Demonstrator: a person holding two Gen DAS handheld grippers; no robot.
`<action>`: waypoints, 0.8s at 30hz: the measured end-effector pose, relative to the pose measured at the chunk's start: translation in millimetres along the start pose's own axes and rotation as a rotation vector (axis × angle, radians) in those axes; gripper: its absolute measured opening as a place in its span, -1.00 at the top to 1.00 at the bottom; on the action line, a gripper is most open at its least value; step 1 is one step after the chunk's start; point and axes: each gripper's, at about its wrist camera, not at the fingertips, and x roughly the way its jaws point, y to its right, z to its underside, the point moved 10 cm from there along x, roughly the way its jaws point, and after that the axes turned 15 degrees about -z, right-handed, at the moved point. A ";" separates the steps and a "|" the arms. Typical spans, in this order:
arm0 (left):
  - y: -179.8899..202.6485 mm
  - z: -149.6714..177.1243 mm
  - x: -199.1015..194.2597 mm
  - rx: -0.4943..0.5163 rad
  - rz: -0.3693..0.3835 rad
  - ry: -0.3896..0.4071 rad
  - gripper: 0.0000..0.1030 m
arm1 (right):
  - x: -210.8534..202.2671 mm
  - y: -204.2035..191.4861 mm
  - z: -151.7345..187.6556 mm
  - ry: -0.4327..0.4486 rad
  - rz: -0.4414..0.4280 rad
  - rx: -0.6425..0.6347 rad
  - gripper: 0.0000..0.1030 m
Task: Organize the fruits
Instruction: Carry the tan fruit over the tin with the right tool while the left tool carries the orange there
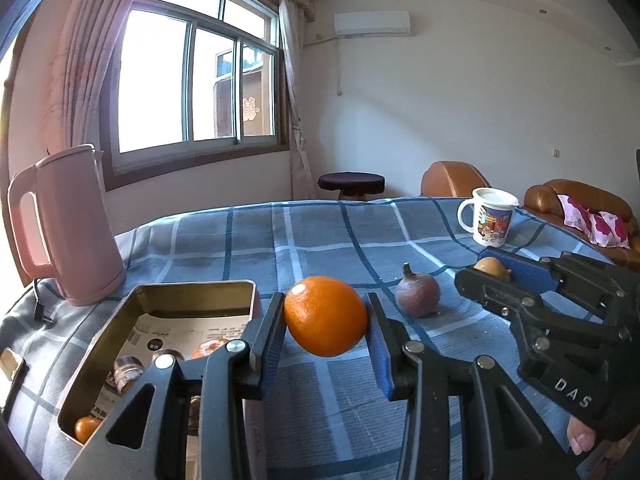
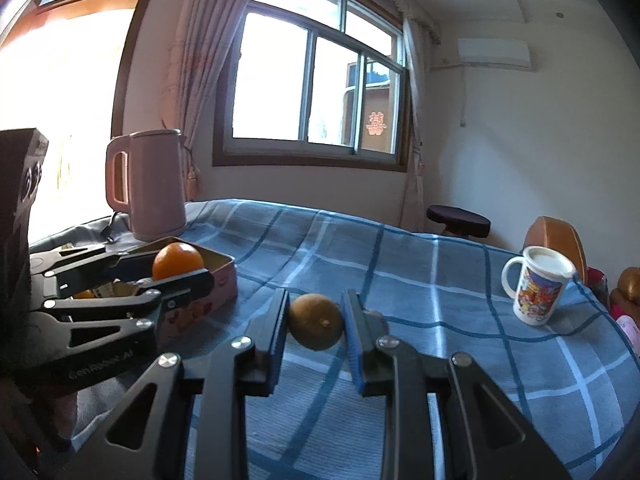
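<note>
Both grippers are loaded. The left gripper [image 1: 326, 320] is closed on an orange [image 1: 326, 316], pads pressing its two sides, the fruit carried clear of the checked cloth on the surface [image 1: 320, 232]. It sits just beside the open tin [image 1: 192, 292] at the surface's left edge, which already contains a small orange fruit [image 1: 86, 428] and some wrapped items; in my judgement the orange is bound for that tin. The right gripper [image 2: 316, 322] is clamped at a narrow setting on a brownish, kiwi-like fruit [image 2: 316, 322], also lifted off the cloth, toward the middle of the surface. A purple round fruit [image 1: 418, 294] lies loose on the cloth between the two grippers, not yet collected. A pink kettle [image 1: 68, 224] stands behind the tin; a lidded mug [image 1: 490, 216] stands near the far right edge, well apart from the fruit.
</note>
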 end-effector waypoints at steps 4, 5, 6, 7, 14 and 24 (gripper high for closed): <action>-9.0 1.5 0.4 -0.012 -0.009 -0.005 0.22 | 7.4 -8.9 -1.4 -0.008 -0.014 -0.016 0.43; -10.5 1.7 0.6 -0.014 -0.010 -0.006 0.22 | 9.0 -10.6 -1.5 -0.010 -0.016 -0.017 0.43; -12.0 2.0 1.0 -0.016 -0.011 -0.007 0.22 | 10.7 -12.3 -1.8 -0.011 -0.019 -0.018 0.43; -14.1 2.4 1.0 -0.018 -0.014 -0.007 0.22 | 12.3 -13.8 -2.0 -0.013 -0.022 -0.019 0.43; -29.2 4.1 2.5 -0.030 -0.032 -0.013 0.22 | 24.7 -27.3 -4.1 -0.026 -0.047 -0.037 0.43; -52.0 6.8 4.8 -0.053 -0.058 -0.025 0.22 | 40.7 -52.2 -9.9 -0.038 -0.086 -0.072 0.43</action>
